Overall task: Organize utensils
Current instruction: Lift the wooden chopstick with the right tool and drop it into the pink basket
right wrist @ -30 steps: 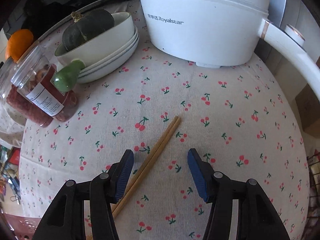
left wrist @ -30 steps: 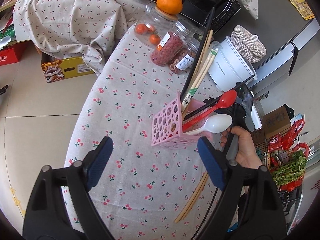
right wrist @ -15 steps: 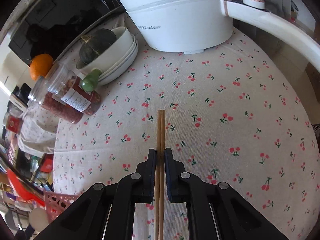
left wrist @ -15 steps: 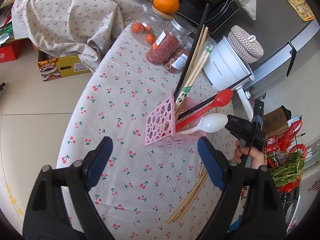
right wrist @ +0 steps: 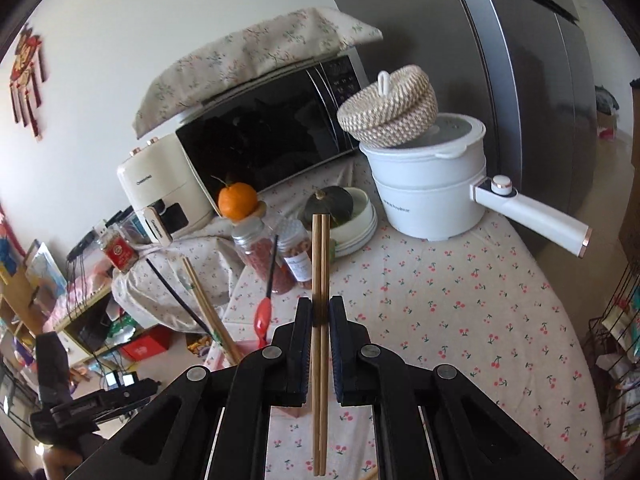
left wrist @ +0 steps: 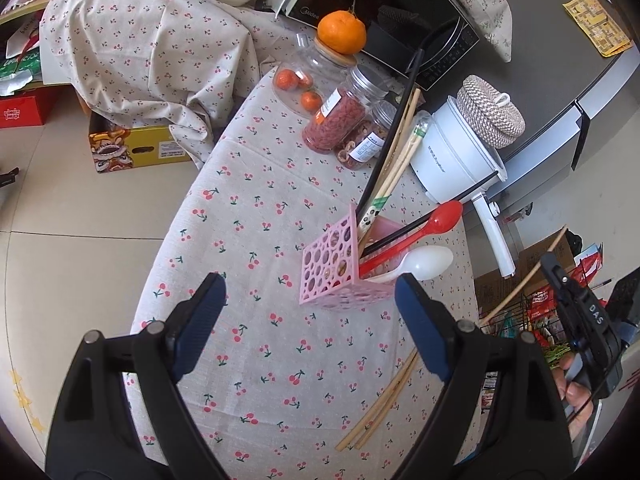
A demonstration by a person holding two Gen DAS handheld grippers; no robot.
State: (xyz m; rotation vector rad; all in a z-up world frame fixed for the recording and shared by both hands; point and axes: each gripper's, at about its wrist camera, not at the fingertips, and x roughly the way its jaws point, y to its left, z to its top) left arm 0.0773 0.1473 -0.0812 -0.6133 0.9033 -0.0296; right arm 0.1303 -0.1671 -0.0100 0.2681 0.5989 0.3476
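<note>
My right gripper (right wrist: 320, 312) is shut on a pair of wooden chopsticks (right wrist: 320, 264) and holds them lifted above the table, pointing forward. In the left wrist view that gripper (left wrist: 560, 280) is at the far right with the chopsticks (left wrist: 524, 284) raised. A pink perforated utensil holder (left wrist: 332, 276) stands on the cherry-print tablecloth; it holds a red spoon (left wrist: 436, 220), a white spoon (left wrist: 424, 262) and several chopsticks. Another wooden pair (left wrist: 384, 396) lies on the cloth near the right edge. My left gripper (left wrist: 308, 328) is open and empty, above the cloth in front of the holder.
Jars (left wrist: 340, 120) with an orange (left wrist: 342, 32) on one stand behind the holder. A white electric pot (right wrist: 432, 184) with a woven lid (right wrist: 390, 102), stacked bowls holding a squash (right wrist: 348, 216) and a microwave (right wrist: 264, 136) are at the back. A wire rack (left wrist: 552, 320) stands right of the table.
My right gripper closed on the wooden chopsticks on the cloth, then lifted them off the table and tilted up. My left gripper stayed open and pulled back slightly.
</note>
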